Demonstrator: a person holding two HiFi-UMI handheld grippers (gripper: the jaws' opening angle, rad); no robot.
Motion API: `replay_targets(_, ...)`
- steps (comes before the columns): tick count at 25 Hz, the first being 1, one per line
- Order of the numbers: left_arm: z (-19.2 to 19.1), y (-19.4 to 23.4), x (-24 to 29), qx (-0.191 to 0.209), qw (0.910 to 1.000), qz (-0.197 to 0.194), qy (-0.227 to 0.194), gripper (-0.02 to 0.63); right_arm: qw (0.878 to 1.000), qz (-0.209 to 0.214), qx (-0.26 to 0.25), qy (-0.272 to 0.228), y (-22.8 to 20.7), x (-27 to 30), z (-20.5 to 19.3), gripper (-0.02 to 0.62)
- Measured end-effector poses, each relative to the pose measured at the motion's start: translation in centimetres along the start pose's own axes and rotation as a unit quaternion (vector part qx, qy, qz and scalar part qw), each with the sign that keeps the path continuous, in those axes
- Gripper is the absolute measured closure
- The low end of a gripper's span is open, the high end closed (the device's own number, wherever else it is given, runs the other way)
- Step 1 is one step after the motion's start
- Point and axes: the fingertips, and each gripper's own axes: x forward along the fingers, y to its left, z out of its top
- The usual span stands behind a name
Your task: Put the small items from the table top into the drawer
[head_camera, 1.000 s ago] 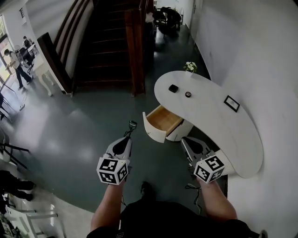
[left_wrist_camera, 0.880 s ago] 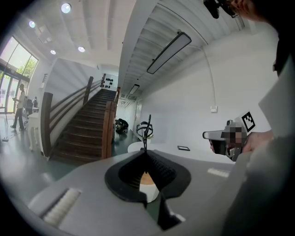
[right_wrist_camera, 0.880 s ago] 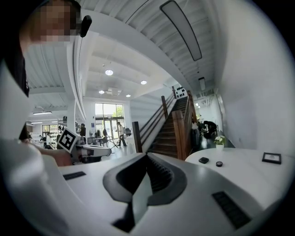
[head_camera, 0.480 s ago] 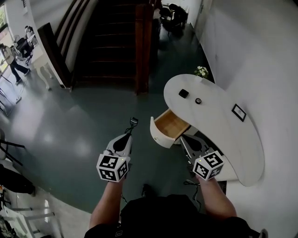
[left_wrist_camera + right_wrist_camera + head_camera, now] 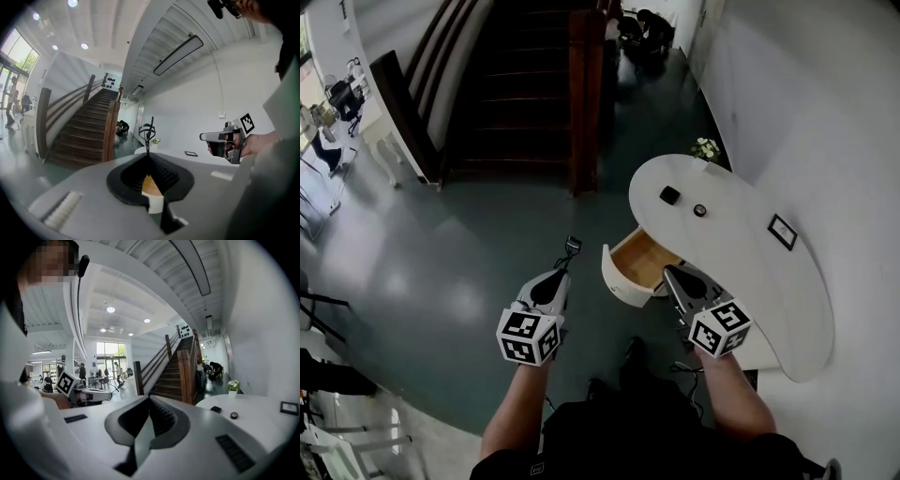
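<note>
Drawer (image 5: 617,284) part hidden by right tongs (image 5: 667,270); left tongs (image 5: 564,271) pinch black tool (image 5: 571,247).

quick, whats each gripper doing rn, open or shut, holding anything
left gripper: shut on a thin black eyelash curler that sticks out past its tips.
right gripper: shut, nothing between its jaws.

From my seat I see a glossy dark teal floor (image 5: 441,253) running up to a dark wooden staircase (image 5: 525,84) with a heavy newel post (image 5: 586,94). A plain white wall (image 5: 825,112) fills the right side. Tall windows (image 5: 110,352) at the far end let in daylight, and round ceiling lights (image 5: 110,309) glow overhead. A white side table (image 5: 380,141) stands left of the stairs.
</note>
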Motion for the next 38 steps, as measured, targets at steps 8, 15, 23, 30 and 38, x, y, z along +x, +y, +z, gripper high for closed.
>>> replay_targets(8, 0.0, 0.4, 5.9, 0.005, 0.9995, 0.017, 0.026, 0.584, 0.999, 0.03, 0.015, -0.002, -6.3, 4.5, -0.2, 0.584)
replay_targets(15, 0.4, 0.5, 13.2, 0.001, 0.998, 0.036, 0.052, 0.584, 0.998, 0.057, 0.031, 0.012, -13.3, 8.3, -0.4, 0.584)
replay_targets(23, 0.5, -0.1, 18.9, 0.001, 0.9963, 0.049, 0.071, 0.584, 0.996, 0.072, 0.054, 0.021, -19.2, 10.0, -1.4, 0.584)
replay_targets(30, 0.1, -0.2, 20.9, 0.008, 0.9954, 0.041, 0.086, 0.584, 0.995, 0.069, 0.065, 0.032, -20.7, 10.8, -2.2, 0.584)
replay_targets(38, -0.1, 2.1, 21.5, 0.004, 0.9965, 0.01, 0.083, 0.584, 0.997, 0.041, 0.057, 0.043, -19.7, 12.7, -2.0, 0.584)
